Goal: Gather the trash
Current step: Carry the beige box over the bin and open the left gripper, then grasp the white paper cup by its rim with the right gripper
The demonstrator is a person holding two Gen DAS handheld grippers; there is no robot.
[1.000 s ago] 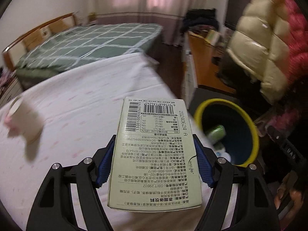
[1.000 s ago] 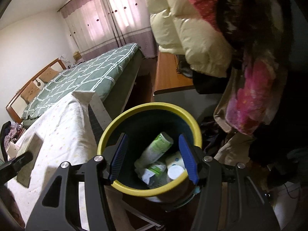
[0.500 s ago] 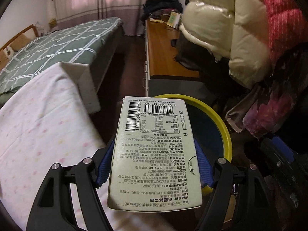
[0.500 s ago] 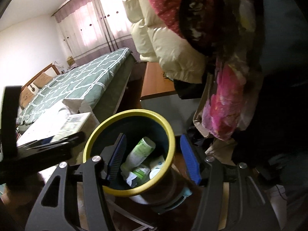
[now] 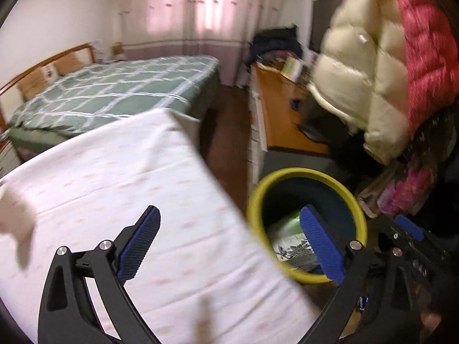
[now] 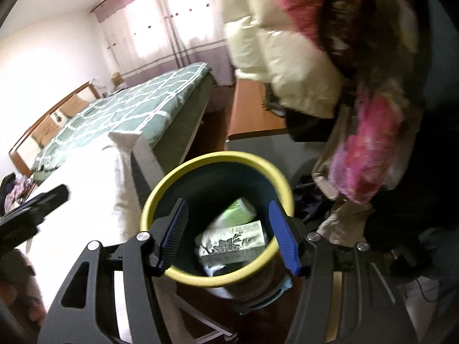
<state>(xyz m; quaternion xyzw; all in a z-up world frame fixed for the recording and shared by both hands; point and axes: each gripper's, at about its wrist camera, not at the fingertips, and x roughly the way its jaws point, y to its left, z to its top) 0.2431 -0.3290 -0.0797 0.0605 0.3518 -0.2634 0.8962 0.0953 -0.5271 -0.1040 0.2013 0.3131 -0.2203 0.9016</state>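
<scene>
The pale green drink carton [image 6: 232, 240] lies inside the yellow-rimmed dark bin [image 6: 218, 157], on top of a green bottle [image 6: 238, 212] and other trash. My left gripper [image 5: 229, 210] hangs over the edge of the white-clothed table [image 5: 143, 200], with the bin [image 5: 255, 200] just to its right. Its jaws are opening wide and nothing is between them. My right gripper [image 6: 228, 203] hovers over the bin's near rim, open, with only the bin's inside showing between its fingers. A blurred pale cup [image 5: 14, 220] stands at the table's left edge.
A green checked bed [image 5: 114, 91] lies beyond the table. An orange-topped desk [image 5: 281, 109] stands behind the bin. Cream and red puffy jackets [image 5: 358, 86] hang over the bin's right side. Brown floor shows between bed and desk.
The left gripper let go of the carton, which now lies in the bin. Its jaws spread wide and it swung back left over the table. The right gripper stayed over the bin.
</scene>
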